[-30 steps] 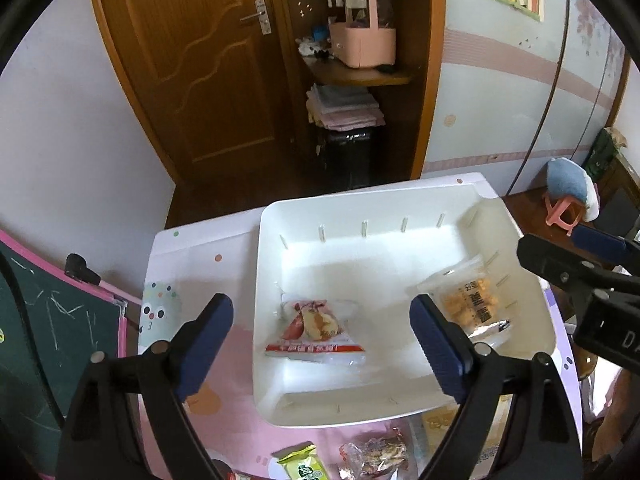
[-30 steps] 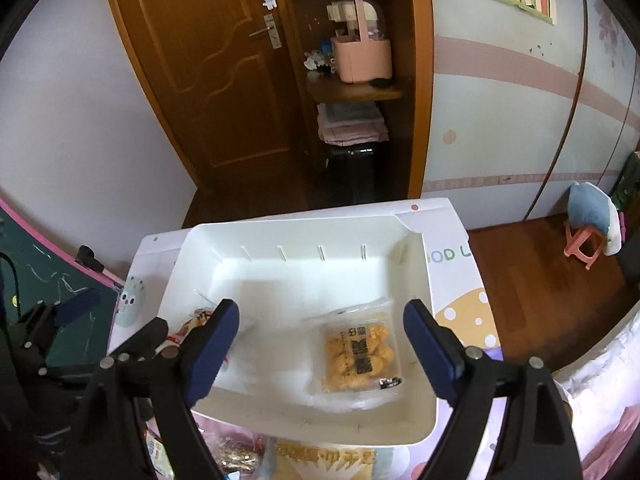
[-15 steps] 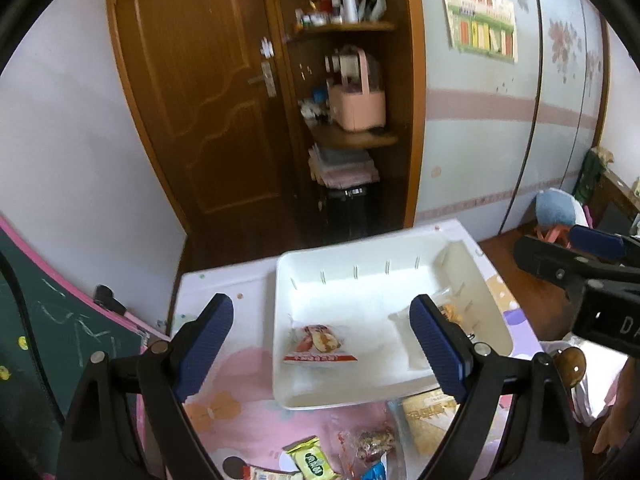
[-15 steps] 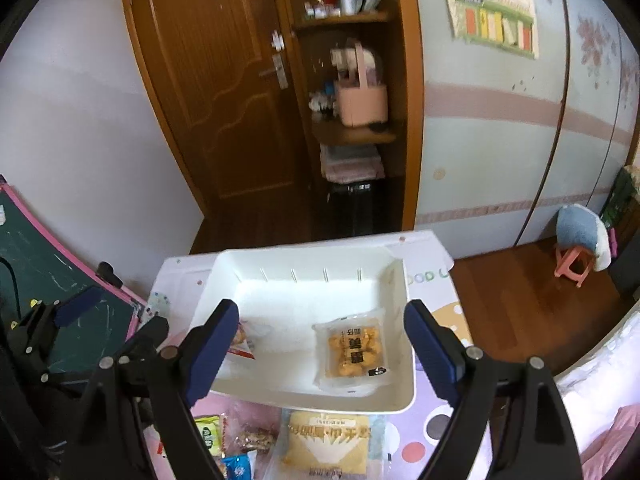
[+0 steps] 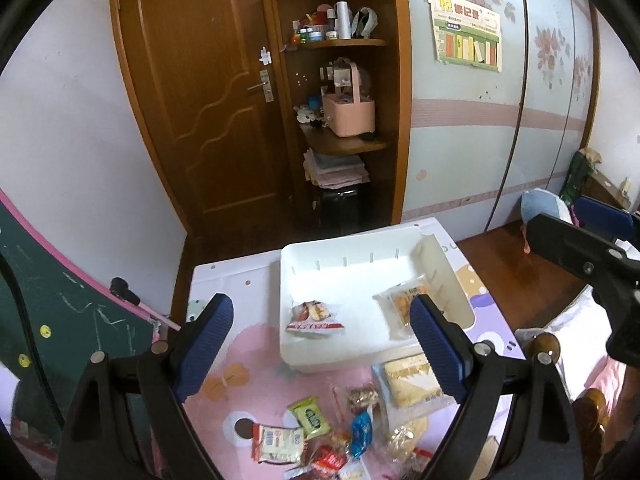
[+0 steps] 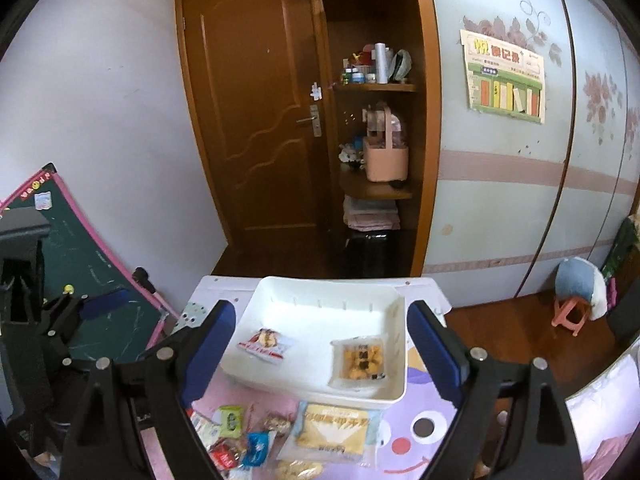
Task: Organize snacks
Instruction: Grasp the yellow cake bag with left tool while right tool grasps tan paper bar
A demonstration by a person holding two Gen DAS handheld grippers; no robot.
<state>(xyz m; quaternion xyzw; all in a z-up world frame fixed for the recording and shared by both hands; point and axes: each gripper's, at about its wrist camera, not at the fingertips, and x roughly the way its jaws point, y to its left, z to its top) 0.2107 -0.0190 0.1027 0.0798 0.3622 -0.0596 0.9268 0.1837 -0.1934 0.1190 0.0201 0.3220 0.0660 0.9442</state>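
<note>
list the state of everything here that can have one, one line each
left gripper: open, empty, above the table
right gripper: open, empty, above the table
white bin: upright, holds two packets
red-and-white snack packet: flat in the bin's left part
clear bag of yellow snacks: flat in the bin's right part
large yellow packet: flat on the table, outside the bin
green packet: on the table, in the loose pile
wooden door: shut
</note>
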